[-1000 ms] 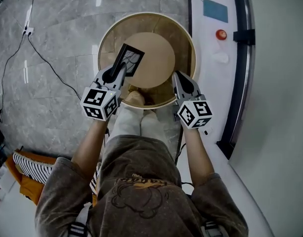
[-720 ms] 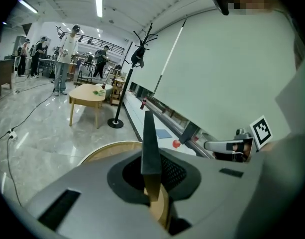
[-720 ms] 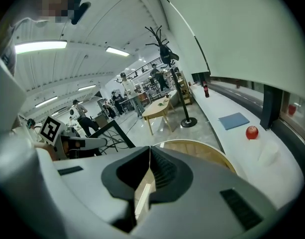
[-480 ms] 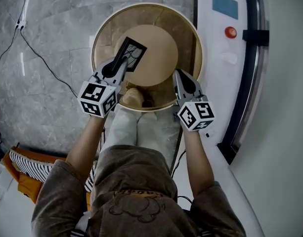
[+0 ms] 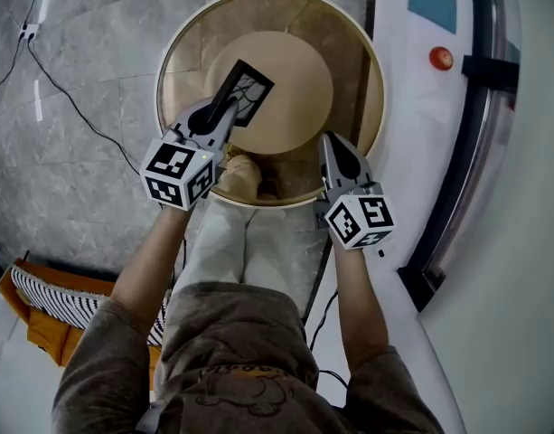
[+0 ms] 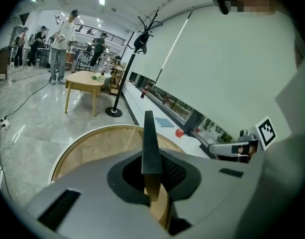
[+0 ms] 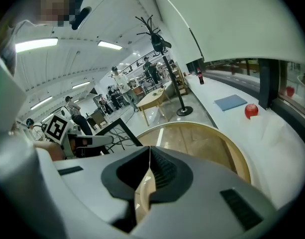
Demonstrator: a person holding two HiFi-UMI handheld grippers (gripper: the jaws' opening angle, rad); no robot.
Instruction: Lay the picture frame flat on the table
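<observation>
Grey marble floor (image 5: 87, 80) fills the head view from seven to eleven o'clock. A black cable (image 5: 76, 107) snakes across it from a white socket (image 5: 25, 31) at ten. At one o'clock a white ledge (image 5: 412, 70) carries a blue sheet (image 5: 432, 2) and, just below it, a red round thing (image 5: 441, 58). A black rail (image 5: 471, 125) runs past three. A striped cloth (image 5: 46, 301) lies beside something orange (image 5: 42, 342) at eight. In the left gripper view, at ten o'clock, people (image 6: 60, 39) stand beside a small wooden side table (image 6: 85, 83). A black coat stand (image 6: 126, 73) rises at eleven.
</observation>
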